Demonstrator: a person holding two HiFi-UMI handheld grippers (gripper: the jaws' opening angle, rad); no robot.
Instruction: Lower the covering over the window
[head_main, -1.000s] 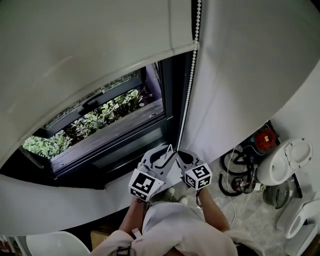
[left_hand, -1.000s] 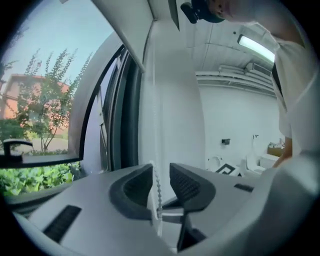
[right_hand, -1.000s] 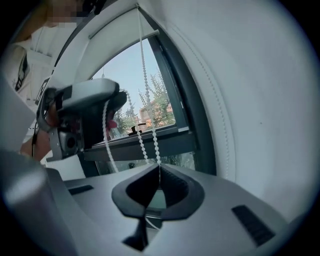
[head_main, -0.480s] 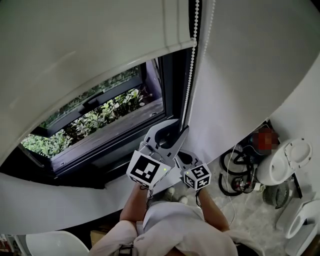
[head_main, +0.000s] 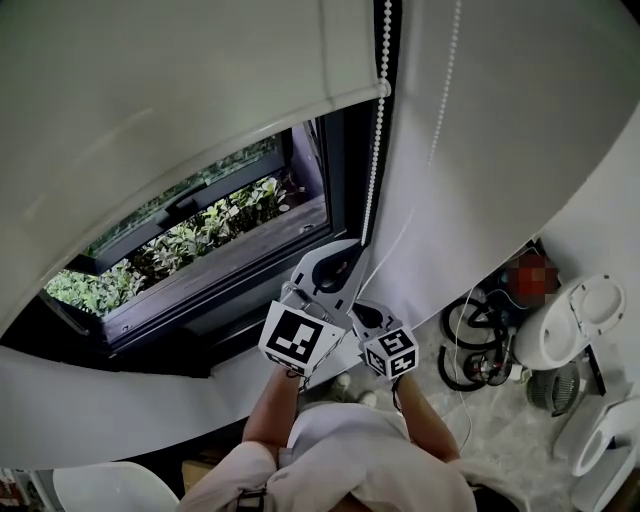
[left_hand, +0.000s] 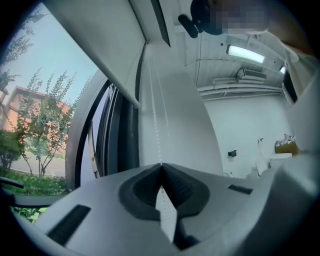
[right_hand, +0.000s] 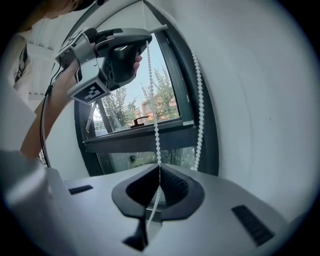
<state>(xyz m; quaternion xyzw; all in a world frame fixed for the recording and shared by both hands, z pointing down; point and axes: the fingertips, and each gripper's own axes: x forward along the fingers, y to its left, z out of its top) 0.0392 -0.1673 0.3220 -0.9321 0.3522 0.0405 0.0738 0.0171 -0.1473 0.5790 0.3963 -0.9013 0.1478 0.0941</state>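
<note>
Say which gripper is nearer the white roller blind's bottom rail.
Left. The left gripper, fingers just closed on the white bead chain, sits higher, closer beneath the bottom rail; the right gripper grips the same chain lower down.

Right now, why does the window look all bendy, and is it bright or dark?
Head view: the wide lens bends the blind and window frame into curves; indoors is dim, the plants outside brighter. Left gripper view: the sky glows pale, the edges round and black. Right gripper view: the bead chain is sharp, the corners dark.
</note>
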